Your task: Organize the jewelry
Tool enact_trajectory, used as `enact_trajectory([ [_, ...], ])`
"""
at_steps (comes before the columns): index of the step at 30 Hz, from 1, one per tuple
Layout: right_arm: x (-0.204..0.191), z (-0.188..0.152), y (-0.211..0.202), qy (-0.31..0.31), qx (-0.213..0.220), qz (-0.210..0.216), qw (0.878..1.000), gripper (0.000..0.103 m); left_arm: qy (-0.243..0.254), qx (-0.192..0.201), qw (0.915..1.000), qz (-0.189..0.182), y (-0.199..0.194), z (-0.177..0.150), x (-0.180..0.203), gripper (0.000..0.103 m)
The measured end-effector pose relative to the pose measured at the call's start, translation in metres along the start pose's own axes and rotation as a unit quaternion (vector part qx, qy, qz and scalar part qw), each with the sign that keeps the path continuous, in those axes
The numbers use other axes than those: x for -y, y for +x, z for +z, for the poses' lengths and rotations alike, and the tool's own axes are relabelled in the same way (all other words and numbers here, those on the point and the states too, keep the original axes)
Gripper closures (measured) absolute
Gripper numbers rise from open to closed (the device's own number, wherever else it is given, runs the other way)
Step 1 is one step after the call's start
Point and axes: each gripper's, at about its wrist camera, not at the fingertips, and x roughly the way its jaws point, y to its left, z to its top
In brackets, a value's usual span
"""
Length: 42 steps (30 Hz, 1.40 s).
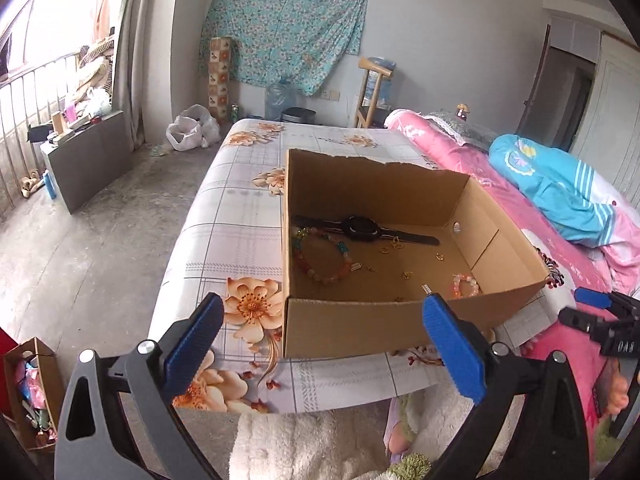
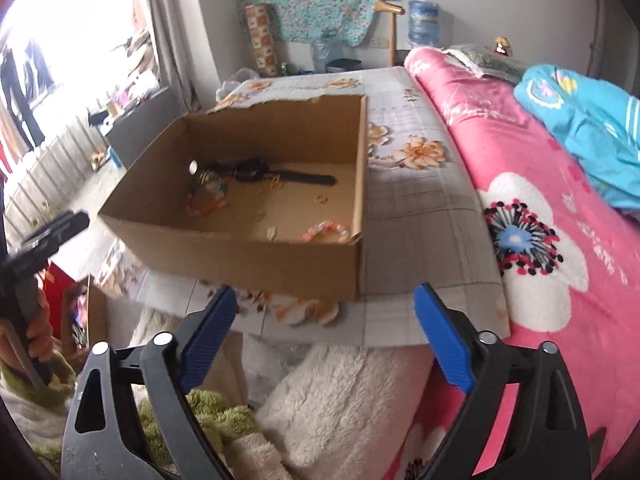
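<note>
Both grippers, left point(image 1: 322, 344) and right point(image 2: 326, 332), are spread wide with nothing in them. Cardboard box point(image 1: 360, 324) sits at 12 o'clock, watch point(image 1: 362, 229) and bead bracelet point(image 1: 320, 260) inside.

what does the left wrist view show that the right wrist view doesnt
Only the left wrist view shows the white plastic bag on the floor, and a second, small box of clutter down at its lower left.

Only the right wrist view shows the big white flower on the pink blanket.

Both show the cardboard box on the bed, with the black watch, the large bead bracelet and the small pink bracelet inside, and both grippers, open and empty.
</note>
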Motion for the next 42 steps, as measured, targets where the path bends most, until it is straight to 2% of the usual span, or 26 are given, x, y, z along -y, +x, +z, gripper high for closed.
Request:
enact_trajectory([
  [3, -0.014, -0.009, 0.018, -0.006, -0.025, 0.008, 1.0, 0.009, 0.025, -0.012, 0.9981, 0.054, 0.007, -0.002, 0.018, 0.005],
  [8, -0.033, -0.011, 0.045, -0.006, -0.045, -0.014, 0.999, 0.008, 0.055, -0.035, 0.9957, 0.067, 0.023, -0.005, 0.038, 0.005],
  [11, -0.035, -0.005, 0.058, 0.012, -0.059, -0.03, 0.998, 0.008, 0.057, -0.067, 0.994, 0.065, 0.036, -0.01, 0.047, 0.005],
  [15, -0.039, 0.0, 0.066, 0.007, -0.073, -0.057, 0.996, 0.008, 0.035, -0.104, 0.9918, 0.065, 0.056, -0.016, 0.055, 0.005],
  [18, -0.038, 0.005, 0.071, 0.005, -0.084, -0.058, 0.995, 0.008, 0.017, -0.126, 0.9901, 0.06, 0.064, -0.018, 0.058, 0.005],
  [24, -0.038, 0.011, 0.074, 0.006, -0.081, -0.068, 0.994, 0.008, 0.004, -0.144, 0.9868, 0.074, 0.072, -0.016, 0.057, 0.005],
  [28, -0.037, 0.014, 0.074, 0.008, -0.08, -0.059, 0.995, 0.008, -0.008, -0.149, 0.9857, 0.079, 0.072, -0.015, 0.052, 0.005],
  [42, -0.033, 0.017, 0.075, 0.022, -0.082, -0.045, 0.995, 0.008, 0.003, -0.149, 0.9844, 0.094, 0.076, -0.014, 0.055, 0.005],
])
